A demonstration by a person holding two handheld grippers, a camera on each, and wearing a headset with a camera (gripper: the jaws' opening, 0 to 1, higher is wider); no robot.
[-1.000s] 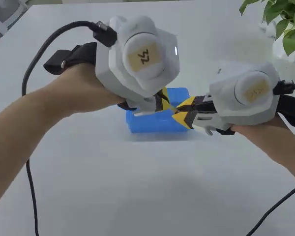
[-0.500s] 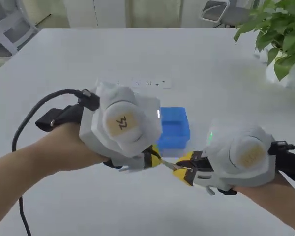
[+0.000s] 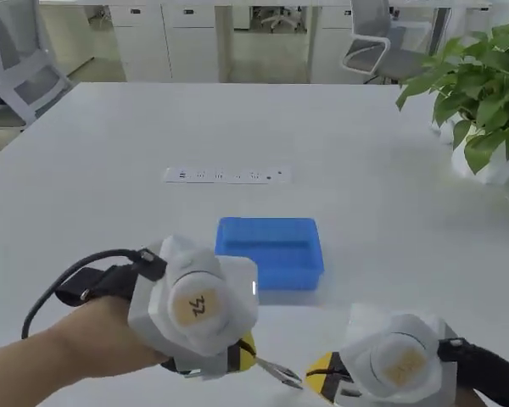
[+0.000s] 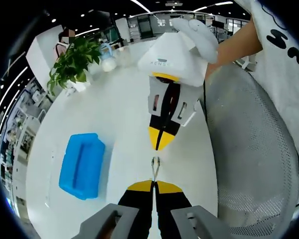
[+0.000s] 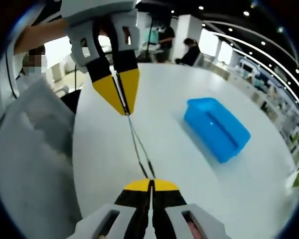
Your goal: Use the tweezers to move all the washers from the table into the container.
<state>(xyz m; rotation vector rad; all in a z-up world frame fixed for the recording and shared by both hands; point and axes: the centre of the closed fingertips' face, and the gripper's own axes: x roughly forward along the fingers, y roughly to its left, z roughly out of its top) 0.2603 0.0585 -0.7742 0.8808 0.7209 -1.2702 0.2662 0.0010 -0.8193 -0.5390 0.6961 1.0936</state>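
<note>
Thin metal tweezers (image 3: 280, 373) span the gap between my two grippers, low over the white table (image 3: 110, 195). My left gripper (image 3: 253, 360) is shut on one end, and my right gripper (image 3: 316, 379) is shut on the other. In the left gripper view, my jaws (image 4: 154, 185) pinch the tweezers (image 4: 154, 168), with the right gripper (image 4: 161, 143) pointing at them. The right gripper view shows my shut jaws (image 5: 150, 183) holding the tweezers' two legs (image 5: 138, 144), which run up to the left gripper (image 5: 125, 110). The blue container (image 3: 270, 225) sits beyond both grippers, open side up.
A white power strip (image 3: 229, 175) lies flat in the table behind the container. A potted plant (image 3: 479, 93) stands at the far right edge. Office chairs (image 3: 25, 76) stand past the table. A grey mesh chair (image 4: 259, 164) is close to the table's near edge.
Both grippers have drawn back from over the container toward the person, still holding the tweezers between them. The head camera has tilted up, showing more of the table.
</note>
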